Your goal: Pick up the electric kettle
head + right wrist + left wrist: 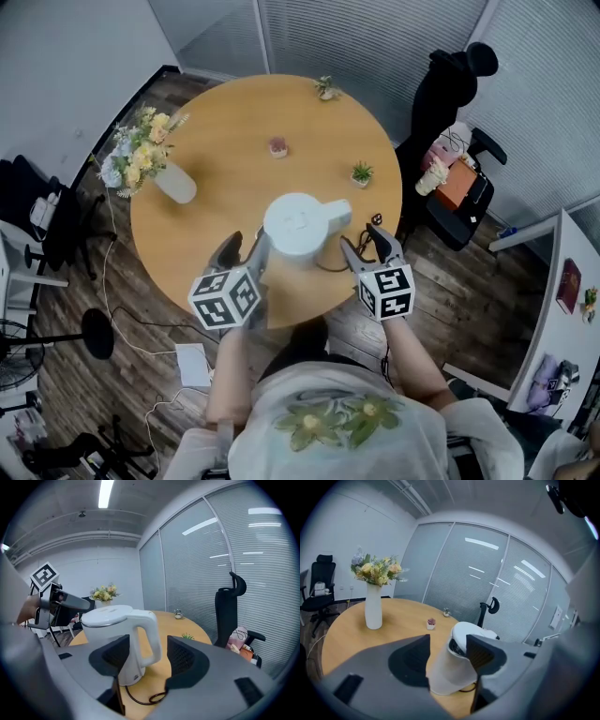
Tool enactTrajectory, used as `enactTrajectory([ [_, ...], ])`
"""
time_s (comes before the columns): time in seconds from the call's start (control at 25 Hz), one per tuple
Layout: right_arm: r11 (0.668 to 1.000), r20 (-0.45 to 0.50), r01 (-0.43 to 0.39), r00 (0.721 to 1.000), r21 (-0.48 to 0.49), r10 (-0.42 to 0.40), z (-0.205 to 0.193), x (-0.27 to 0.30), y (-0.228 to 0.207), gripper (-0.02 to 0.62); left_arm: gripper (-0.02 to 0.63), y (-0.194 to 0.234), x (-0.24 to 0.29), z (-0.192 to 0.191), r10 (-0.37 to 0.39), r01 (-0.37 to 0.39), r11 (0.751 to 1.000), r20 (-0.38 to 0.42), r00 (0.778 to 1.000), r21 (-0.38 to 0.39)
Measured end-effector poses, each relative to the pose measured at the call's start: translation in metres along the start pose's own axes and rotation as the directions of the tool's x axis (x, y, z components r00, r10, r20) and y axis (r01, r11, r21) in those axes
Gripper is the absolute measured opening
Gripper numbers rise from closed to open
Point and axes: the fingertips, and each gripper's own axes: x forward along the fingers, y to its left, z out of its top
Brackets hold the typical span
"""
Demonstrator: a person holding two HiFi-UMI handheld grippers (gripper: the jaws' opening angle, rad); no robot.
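Observation:
A white electric kettle [298, 225] stands on the round wooden table [225, 112] near its front edge, its handle [337, 212] turned to the right. My left gripper [247, 247] is at the kettle's left side, open. In the left gripper view the kettle body [450, 667] shows in the gap just beyond the jaws, with neither pad touching it. My right gripper [364, 242] is open at the kettle's right. In the right gripper view the handle [150, 630] sits in line with the gap between the pads, apart from both.
A dark cord [145, 698] loops on the table by the kettle base. A white vase of flowers [169, 178] stands at the left, and small potted plants [278, 146] [361, 172] [327, 88] sit farther back. A black chair with bags [457, 187] is at the right.

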Motion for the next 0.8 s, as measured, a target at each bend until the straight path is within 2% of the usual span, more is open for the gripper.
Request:
enactTrajectory([
  [0.12, 1.000, -0.015, 0.004, 1.000, 0.004, -0.004, -0.005, 0.009, -0.004, 0.252, 0.237, 0.002, 0.006, -0.003, -0.019, 0.018, 0.999, -0.022, 1.000, -0.030],
  [0.28, 1.000, -0.035, 0.005, 0.999, -0.004, -0.005, -0.009, 0.020, -0.009, 0.252, 0.212, 0.003, 0.008, -0.005, -0.100, 0.093, 0.985, -0.040, 0.994, -0.144],
  [0.48, 0.999, -0.064, -0.003, 0.998, -0.044, 0.000, -0.014, 0.031, -0.012, 0.252, 0.203, 0.004, 0.010, -0.011, -0.201, 0.179, 0.939, -0.046, 0.979, -0.294],
  [0.68, 0.996, -0.094, -0.014, 0.996, -0.093, 0.005, -0.020, 0.043, -0.015, 0.252, 0.188, 0.005, 0.013, -0.012, -0.255, 0.219, 0.906, -0.053, 0.966, -0.363],
  [0.8, 0.994, -0.107, -0.022, 0.994, -0.106, 0.011, -0.023, 0.049, -0.017, 0.252, 0.164, -0.002, 0.014, -0.010, -0.311, 0.261, 0.870, -0.054, 0.949, -0.418],
])
